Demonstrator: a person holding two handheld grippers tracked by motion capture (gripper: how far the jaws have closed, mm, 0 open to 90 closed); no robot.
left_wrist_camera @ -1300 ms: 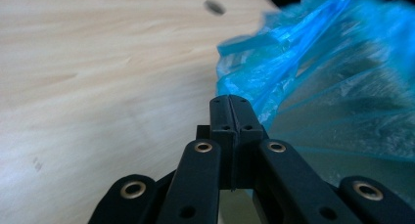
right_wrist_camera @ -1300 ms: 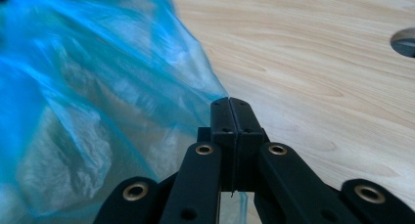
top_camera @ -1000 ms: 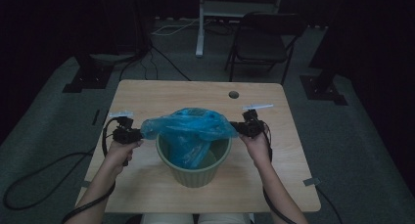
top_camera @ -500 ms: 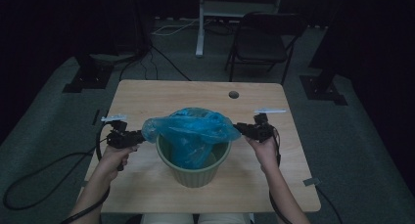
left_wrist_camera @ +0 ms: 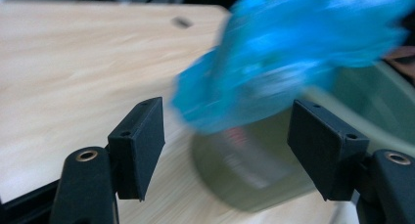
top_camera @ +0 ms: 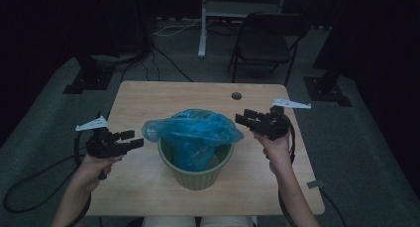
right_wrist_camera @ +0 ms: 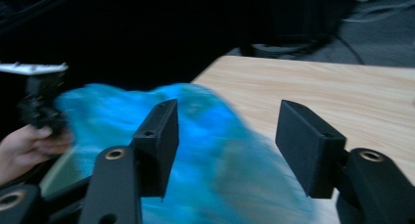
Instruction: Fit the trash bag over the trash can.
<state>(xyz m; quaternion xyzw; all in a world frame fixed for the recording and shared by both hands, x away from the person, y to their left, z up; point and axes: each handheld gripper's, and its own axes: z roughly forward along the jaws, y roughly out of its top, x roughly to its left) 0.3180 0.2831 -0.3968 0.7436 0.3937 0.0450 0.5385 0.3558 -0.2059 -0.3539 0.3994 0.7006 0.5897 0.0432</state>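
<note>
A green bin (top_camera: 197, 170) stands in the middle of the wooden table (top_camera: 148, 98), with a blue plastic bag (top_camera: 193, 130) lying loose over its mouth and hanging inside. My left gripper (top_camera: 132, 140) hovers left of the bag, apart from it. Its jaws have just been opening and nothing is between them. In the left gripper view the blurred bag (left_wrist_camera: 293, 53) and bin (left_wrist_camera: 244, 175) lie beyond that gripper (left_wrist_camera: 230, 150). My right gripper (top_camera: 241, 119) floats off the bag's right edge; its jaws have also just been opening and hold nothing. In the right gripper view the bag (right_wrist_camera: 205, 150) lies past its gripper (right_wrist_camera: 232, 145).
A cable hole (top_camera: 236, 95) sits in the table near its far edge. A dark folding chair (top_camera: 265, 43) and a white stand (top_camera: 203, 24) are behind the table, black stand feet (top_camera: 86, 78) at both sides, and cables trail on the floor.
Both grippers opened and let go of the bag's edges, then drew outward and upward away from the bin. The stretched bag has slackened and settled over the bin's mouth.
</note>
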